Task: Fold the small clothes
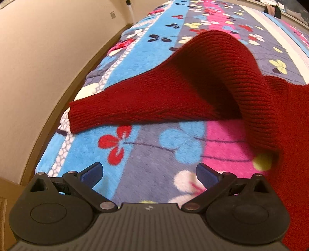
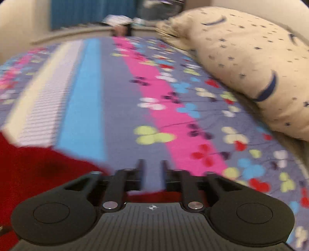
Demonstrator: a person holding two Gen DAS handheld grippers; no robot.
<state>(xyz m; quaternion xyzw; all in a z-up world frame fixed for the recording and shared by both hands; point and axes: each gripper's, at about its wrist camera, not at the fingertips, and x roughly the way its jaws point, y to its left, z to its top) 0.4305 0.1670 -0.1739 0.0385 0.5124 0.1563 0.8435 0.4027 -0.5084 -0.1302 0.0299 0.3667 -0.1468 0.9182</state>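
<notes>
Red rib-knit sweater (image 1: 193, 85) spread on bed blanket (image 1: 150, 146), seen from left wrist view: one sleeve laid flat toward 9 o'clock, ribbed cuff (image 1: 77, 117) resting on blanket near bed edge. Middle of sleeve humped upward in an arch toward 1 o'clock, underside in shadow. Body of garment filling frame edge from 3 to 5 o'clock, very close to lens.

Left gripper (image 1: 149, 173) spread wide, blue pads (image 1: 94, 171) well apart, nothing between them; hovering over bare blanket at 6 o'clock of the sleeve, not touching knit.

Right wrist view blurred. Same sweater (image 2: 34, 173) visible at 8 o'clock, a strip of red also showing just under the gripper base. Right gripper (image 2: 152, 175) with fingers (image 2: 140, 173) drawn close but a narrow gap left between; nothing seen clamped in the gap, blanket visible through it. Whether any red cloth is touched underneath: cannot tell.

Blanket fleece, striped grey, pink, blue and white with clover-shaped flowers in red, yellow, white, blue. Cream pillow (image 2: 251, 63) with small dark marks and navy curved lines lying on bed at 2 o'clock in right view, touching blanket. Blue curtain (image 2: 90, 13) at 11 o'clock beyond far bed edge. Beige wall (image 1: 44, 63) with brown skirting from 9 to 11 o'clock in left view.
</notes>
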